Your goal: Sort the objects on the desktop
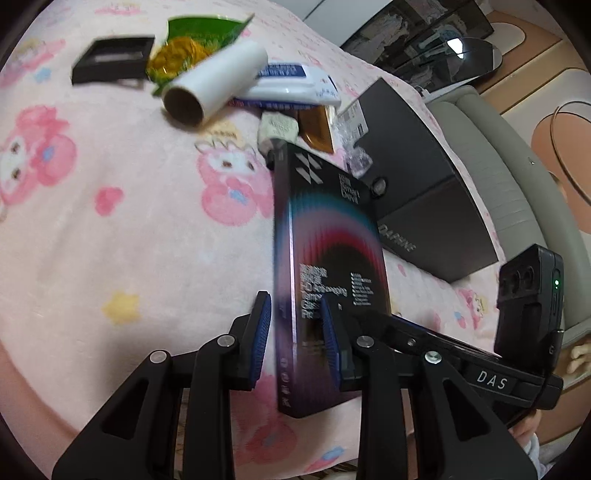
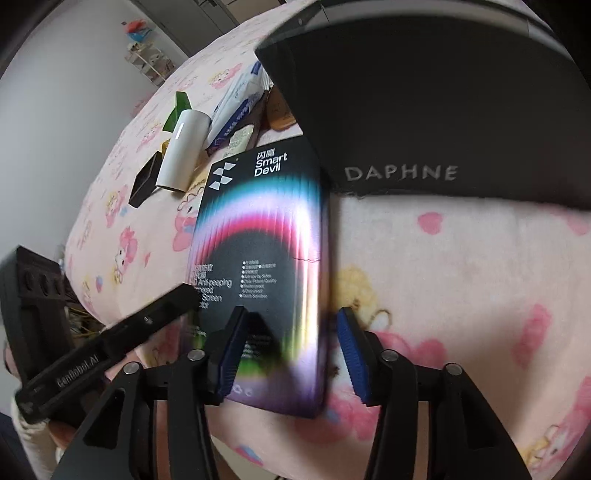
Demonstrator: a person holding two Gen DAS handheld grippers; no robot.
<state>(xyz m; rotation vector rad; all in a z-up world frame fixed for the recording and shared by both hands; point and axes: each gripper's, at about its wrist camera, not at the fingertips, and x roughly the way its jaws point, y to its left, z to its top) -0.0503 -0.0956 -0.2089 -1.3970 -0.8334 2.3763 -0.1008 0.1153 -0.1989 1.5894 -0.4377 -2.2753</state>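
Observation:
A flat "Smart Devil" screen-protector box (image 1: 332, 236) (image 2: 262, 240), black with a rainbow arc, sits tilted above a pink cartoon blanket (image 1: 110, 221). My left gripper (image 1: 293, 297) is shut on its near left edge, with one blue pad on the printed face and the other against the underside. My right gripper (image 2: 292, 310) straddles the box's right edge. Its left pad (image 2: 232, 350) lies over the face and its right pad (image 2: 352, 354) stands clear of the side with a gap, so it is open. Each view shows the other gripper's body alongside the box.
A large black "DAPHNE" box (image 1: 424, 192) (image 2: 424, 110) lies just right of the held box. Behind are a white roll tube (image 1: 218, 85), a green and gold wrapper (image 1: 199, 33), a small black tray (image 1: 110, 59), a blue-white pack (image 1: 291, 81) and small sachets. Bare blanket lies left.

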